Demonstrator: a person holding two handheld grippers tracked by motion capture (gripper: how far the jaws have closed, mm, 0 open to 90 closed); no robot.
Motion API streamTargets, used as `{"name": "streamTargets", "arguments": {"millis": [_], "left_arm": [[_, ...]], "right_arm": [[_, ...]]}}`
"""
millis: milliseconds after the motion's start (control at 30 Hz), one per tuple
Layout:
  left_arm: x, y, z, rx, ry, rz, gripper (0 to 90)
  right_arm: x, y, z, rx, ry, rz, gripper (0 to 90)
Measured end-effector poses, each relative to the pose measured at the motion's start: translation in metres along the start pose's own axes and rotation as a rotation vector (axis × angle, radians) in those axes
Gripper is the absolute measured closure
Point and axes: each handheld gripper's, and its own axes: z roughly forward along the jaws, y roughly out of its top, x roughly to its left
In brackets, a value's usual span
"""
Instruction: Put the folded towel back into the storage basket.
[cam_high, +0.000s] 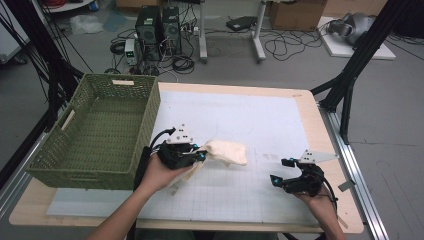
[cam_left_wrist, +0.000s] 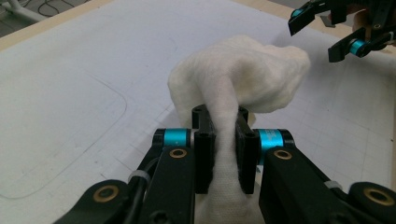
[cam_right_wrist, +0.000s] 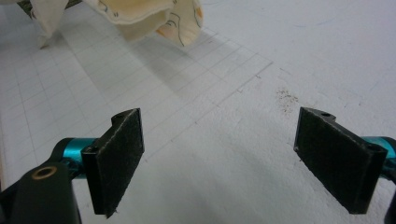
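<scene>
A cream cloth (cam_high: 227, 151) hangs bunched just above the white gridded mat, near the table's middle. My left gripper (cam_high: 200, 156) is shut on the cloth (cam_left_wrist: 243, 77), its pads (cam_left_wrist: 204, 154) pinching a gathered fold, with the rest bulging beyond the jaws and a tail hanging below. My right gripper (cam_high: 281, 171) stands open near the table's front right, apart from the cloth. Between its wide black pads (cam_right_wrist: 119, 156) lies only bare mat, and the cloth's edge (cam_right_wrist: 140, 14) hangs farther off at the top left of the right gripper view. The right gripper (cam_left_wrist: 327, 32) also shows beyond the cloth in the left gripper view.
A green woven basket (cam_high: 97, 132) stands on the table's left side, right beside my left hand. The white gridded mat (cam_high: 250, 120) covers most of the wooden table (cam_high: 320, 130). Black frame legs, cables and computer towers stand on the floor beyond the table.
</scene>
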Motion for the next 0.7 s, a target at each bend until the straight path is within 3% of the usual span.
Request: {"name": "streamTargets", "arguments": {"millis": [700], "left_arm": [[0.005, 0.007, -0.017, -0.026, -0.001, -0.002, 81.5]], "right_arm": [[0.0, 0.0, 0.001, 0.003, -0.005, 0.001, 13.2]]}}
